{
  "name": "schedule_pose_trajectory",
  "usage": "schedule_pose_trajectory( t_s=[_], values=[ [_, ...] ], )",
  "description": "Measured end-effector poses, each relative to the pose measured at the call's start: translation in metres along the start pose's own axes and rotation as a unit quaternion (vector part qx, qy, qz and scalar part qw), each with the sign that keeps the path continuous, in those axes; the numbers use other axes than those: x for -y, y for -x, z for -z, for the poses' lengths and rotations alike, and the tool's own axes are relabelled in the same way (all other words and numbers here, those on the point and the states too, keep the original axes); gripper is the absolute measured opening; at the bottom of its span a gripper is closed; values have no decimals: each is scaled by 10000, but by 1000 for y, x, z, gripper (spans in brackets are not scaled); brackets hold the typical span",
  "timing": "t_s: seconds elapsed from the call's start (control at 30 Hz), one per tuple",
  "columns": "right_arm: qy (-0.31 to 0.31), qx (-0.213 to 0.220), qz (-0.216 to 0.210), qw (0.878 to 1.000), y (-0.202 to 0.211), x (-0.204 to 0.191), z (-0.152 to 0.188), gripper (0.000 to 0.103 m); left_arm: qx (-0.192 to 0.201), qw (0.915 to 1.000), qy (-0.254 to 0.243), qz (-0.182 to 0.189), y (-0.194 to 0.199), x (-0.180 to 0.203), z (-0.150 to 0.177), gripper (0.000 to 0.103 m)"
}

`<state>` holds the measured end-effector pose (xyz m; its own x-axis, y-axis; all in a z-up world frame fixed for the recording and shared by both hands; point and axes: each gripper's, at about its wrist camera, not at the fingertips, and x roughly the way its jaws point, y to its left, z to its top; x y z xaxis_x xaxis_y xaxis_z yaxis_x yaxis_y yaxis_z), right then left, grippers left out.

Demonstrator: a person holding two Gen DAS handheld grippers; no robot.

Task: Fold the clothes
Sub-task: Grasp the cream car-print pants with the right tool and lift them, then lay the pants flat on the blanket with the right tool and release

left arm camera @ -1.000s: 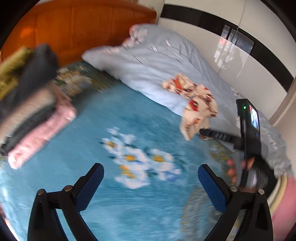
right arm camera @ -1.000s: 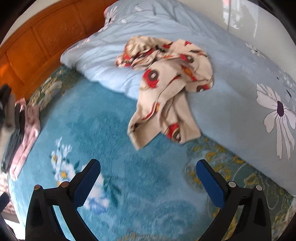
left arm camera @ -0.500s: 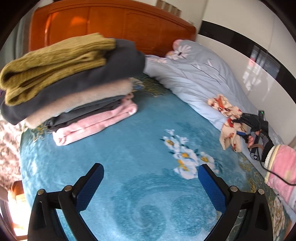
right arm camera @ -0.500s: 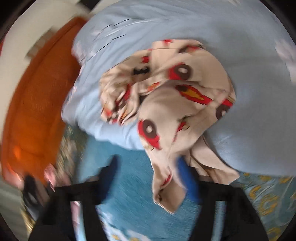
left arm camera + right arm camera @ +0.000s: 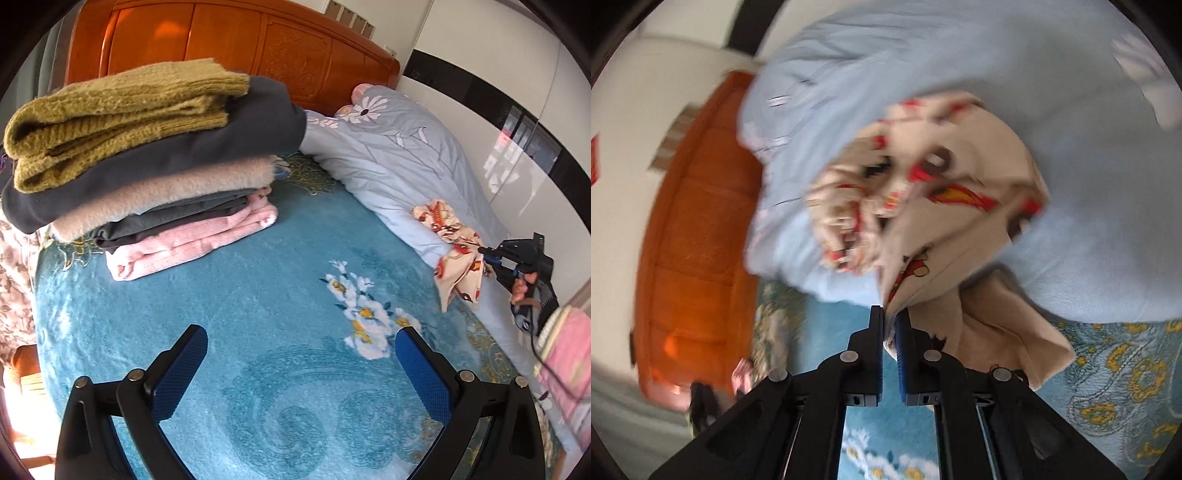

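- Room: a bedroom with a carved orange wooden headboard (image 5: pixel 229 40) against the far wall and a glossy white wardrobe front with a black band (image 5: pixel 517 122) along the side.
- Surface: a teal plush blanket (image 5: pixel 258 295) with a white flower motif covers the bed; a pale blue quilt (image 5: pixel 399 147) lies bunched along the wardrobe side.
- Stack: folded clothes (image 5: pixel 147 155) sit near the headboard, olive knit on top, pink at the bottom.
- Task item: a crumpled cream garment with red print (image 5: pixel 953 221) lies on the quilt edge, one end draping toward the blanket.
- Right gripper (image 5: pixel 890 321): jaws have just been closing and now clench a fold of the cream garment.
- Left gripper (image 5: pixel 301 350): jaws released, spread wide above bare blanket, nothing between them.
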<state>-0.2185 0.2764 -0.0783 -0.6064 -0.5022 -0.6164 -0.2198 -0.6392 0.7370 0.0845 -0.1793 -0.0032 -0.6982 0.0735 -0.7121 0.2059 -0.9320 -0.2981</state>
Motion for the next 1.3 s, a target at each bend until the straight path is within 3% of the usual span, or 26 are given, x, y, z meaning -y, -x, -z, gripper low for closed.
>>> schedule_pose_trajectory(
  t_s=[0.2,0.53,0.7,0.87,1.07,1.17,1.2,1.3],
  values=[
    [927,-342,-931,9907,66,-40,39,5,-37,9992,176,362,7,9,-1,103],
    [1657,-1057,-2580,9459,142,-105,144,5,-106,9973,146,715,47,16,10,103],
    [2124,-1179,-3241,9143,187,-152,182,5,-6,9961,333,819,77,0,14,103],
    [2560,-847,-4039,8741,254,-200,202,5,108,9954,427,850,106,-17,15,103],
    [3315,-593,-4783,8110,322,-259,237,5,402,9945,439,858,141,-32,19,103],
    [3613,-767,-4462,8152,305,-273,258,5,430,9949,477,783,149,-41,25,103],
    [3637,-903,-4279,8225,290,-273,264,5,413,9951,497,752,151,-44,27,103],
    [3467,-1412,-3394,8629,221,-258,280,5,360,9956,557,658,154,-55,34,103]
  ],
)
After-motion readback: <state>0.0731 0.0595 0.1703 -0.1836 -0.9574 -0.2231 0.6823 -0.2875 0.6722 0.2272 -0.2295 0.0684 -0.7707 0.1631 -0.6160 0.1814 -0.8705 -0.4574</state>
